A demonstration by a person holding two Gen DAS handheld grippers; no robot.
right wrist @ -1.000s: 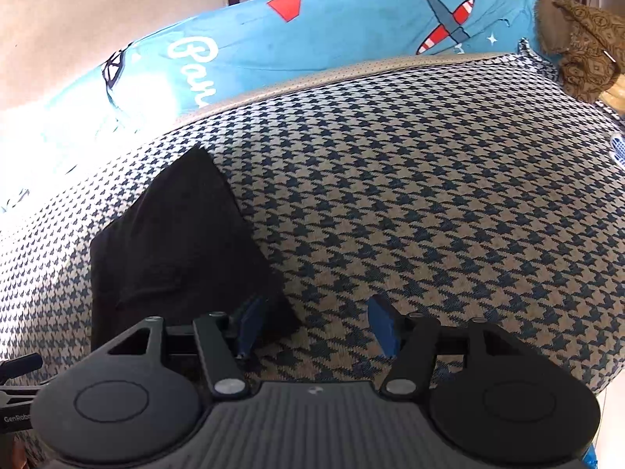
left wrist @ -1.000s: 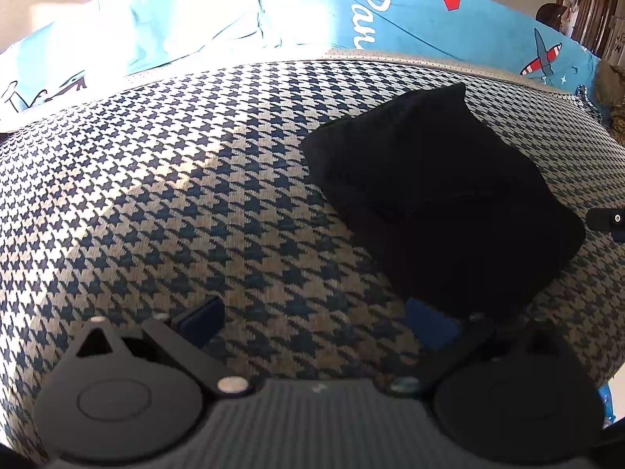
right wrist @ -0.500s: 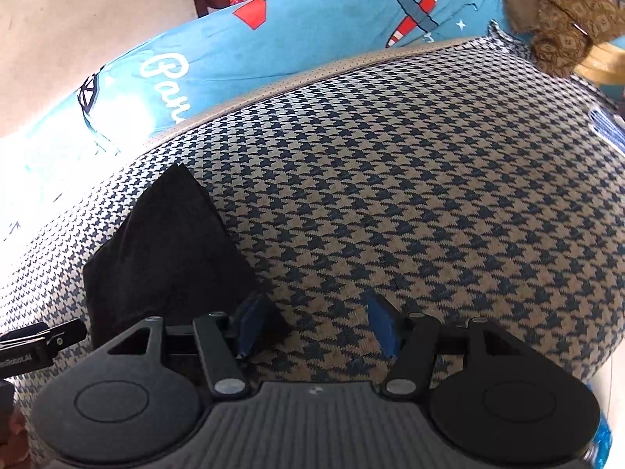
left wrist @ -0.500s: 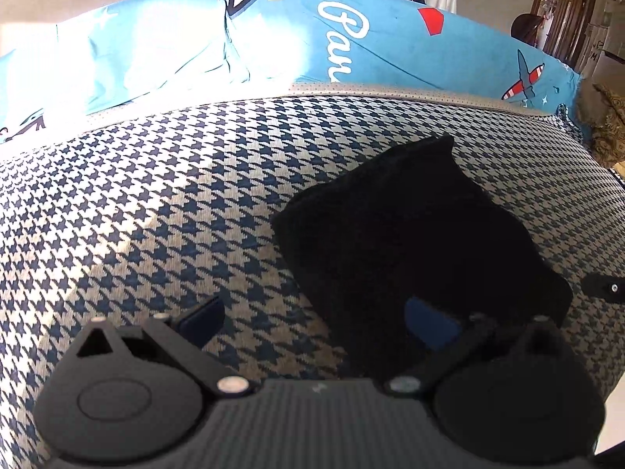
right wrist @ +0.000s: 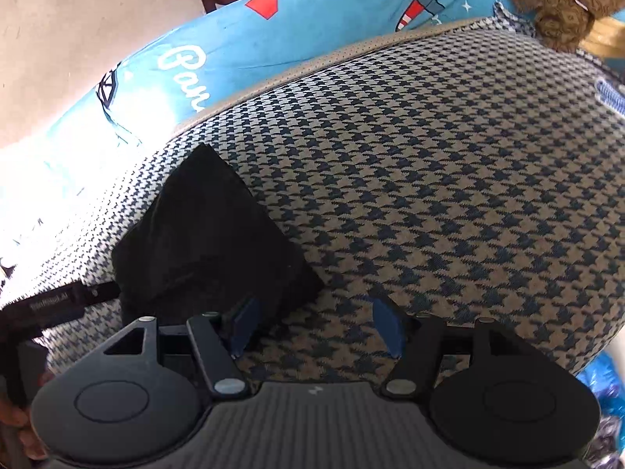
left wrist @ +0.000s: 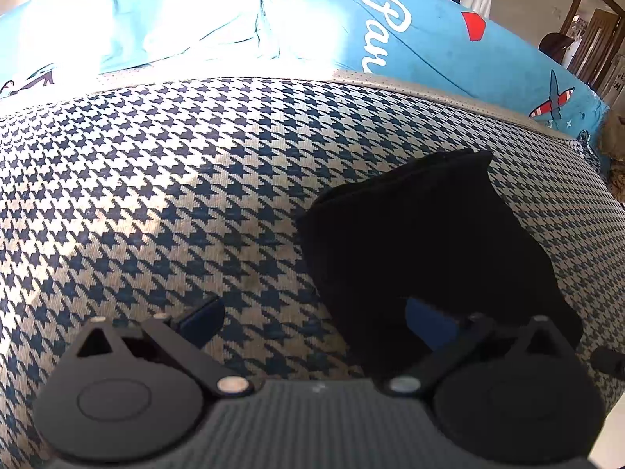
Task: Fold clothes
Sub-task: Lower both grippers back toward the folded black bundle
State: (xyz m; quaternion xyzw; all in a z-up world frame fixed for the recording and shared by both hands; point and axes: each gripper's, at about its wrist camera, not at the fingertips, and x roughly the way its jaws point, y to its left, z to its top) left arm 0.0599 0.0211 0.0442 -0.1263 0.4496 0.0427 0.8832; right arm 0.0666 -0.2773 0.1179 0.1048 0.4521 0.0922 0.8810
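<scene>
Hard sunlight from the far left blows out the blue printed sheet [left wrist: 218,27] to white glare in both wrist views. The houndstooth cover [left wrist: 164,203] shows a warm sunlit patch and bulges under fisheye distortion. The folded black garment [right wrist: 211,242] reads nearly featureless, and corners vignette to black.

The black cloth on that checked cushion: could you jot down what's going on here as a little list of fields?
garment: black cloth, folded into a compact bundle
surface: houndstooth cushion
behind it: blue printed sheet
left gripper: open, right finger over the cloth's near edge
right gripper: open, left finger at the cloth's near corner
held: nothing gripped
</scene>
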